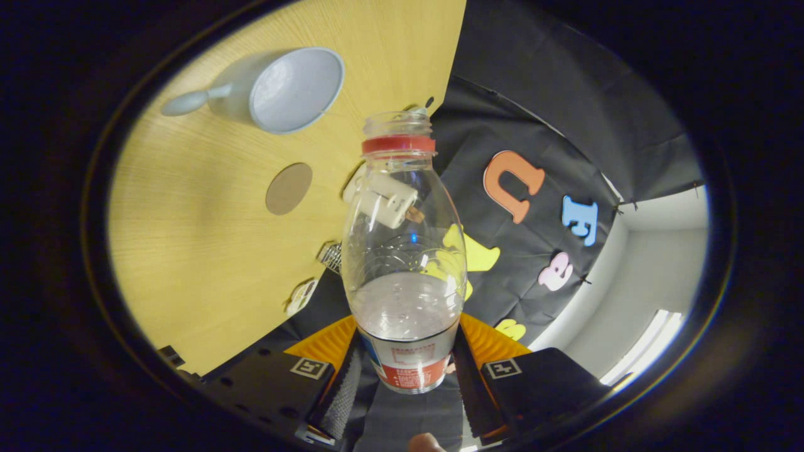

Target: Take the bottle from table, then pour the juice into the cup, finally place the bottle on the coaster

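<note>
Gripping bottle (pixel 405 251) | tongs (pixel 408 376) closed on its labelled base, both fingers pressing | cup (pixel 282 88) beyond

claw (pixel 407 376) w/ ribbed inner faces, black blocks w/ screw holes, square tag on each, ridged orange sections behind

Clear bottle (pixel 404 251) with red neck ring, pale blue-grey cup (pixel 286 88), brown coaster (pixel 289 188).

Fisheye riding the hand-held gripper (pixel 407 376), tilted, close above table (pixel 207 251)
</note>
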